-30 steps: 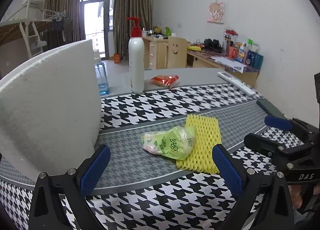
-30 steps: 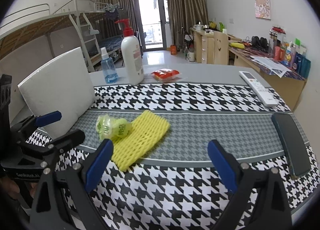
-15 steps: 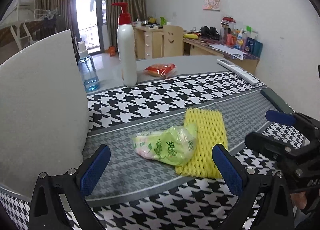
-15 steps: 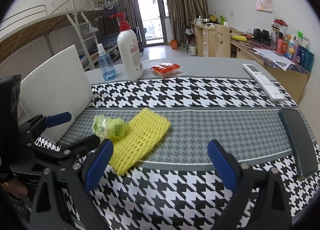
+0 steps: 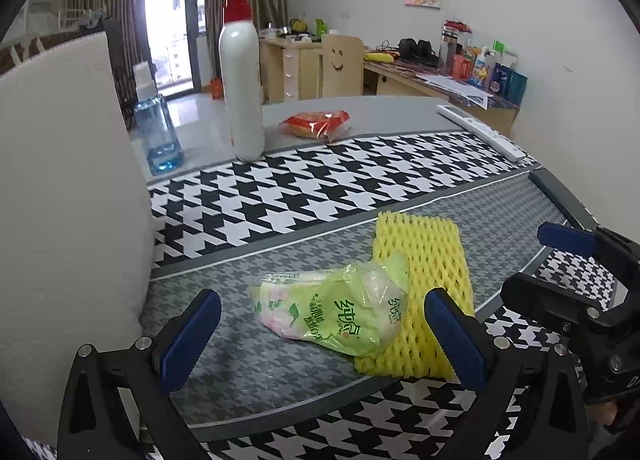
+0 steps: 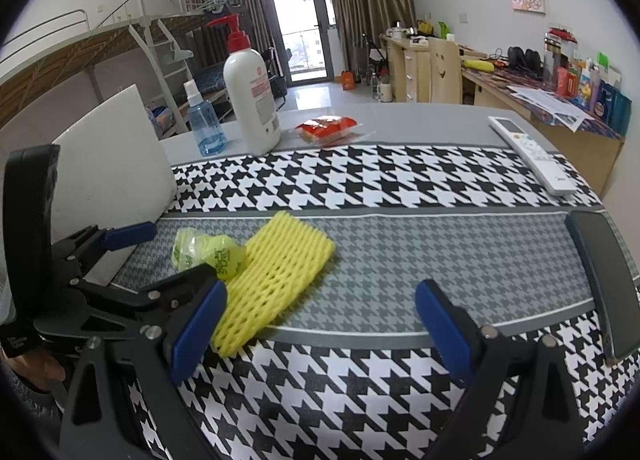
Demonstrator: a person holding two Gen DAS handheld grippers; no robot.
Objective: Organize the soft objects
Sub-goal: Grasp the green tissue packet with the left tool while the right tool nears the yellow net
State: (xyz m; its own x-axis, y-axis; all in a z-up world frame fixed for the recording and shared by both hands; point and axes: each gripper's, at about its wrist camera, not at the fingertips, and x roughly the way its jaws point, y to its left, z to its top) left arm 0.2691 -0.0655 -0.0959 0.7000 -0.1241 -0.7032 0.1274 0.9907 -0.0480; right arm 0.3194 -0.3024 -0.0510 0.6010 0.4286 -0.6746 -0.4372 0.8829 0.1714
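A green plastic tissue pack [image 5: 336,310] lies on the grey band of the tablecloth, overlapping the left edge of a yellow foam net sleeve [image 5: 424,260]. My left gripper [image 5: 320,334] is open and empty, its jaws on either side of the pack, just in front of it. In the right wrist view the pack [image 6: 208,254] and the sleeve [image 6: 276,278] lie left of centre. My right gripper [image 6: 320,324] is open and empty, to the right of the sleeve's near end. A white foam block [image 5: 68,200] stands at the left.
A white pump bottle [image 5: 240,80], a blue spray bottle [image 6: 204,120] and a red snack packet [image 5: 318,122] stand at the back. A white remote [image 6: 532,152] and a dark phone [image 6: 604,276] lie at the right. The houndstooth cloth [image 6: 360,188] covers the table.
My left gripper has moved forward and lower toward the green pack, which now sits between its open jaws. My right gripper has edged forward a little. Nothing was grasped.
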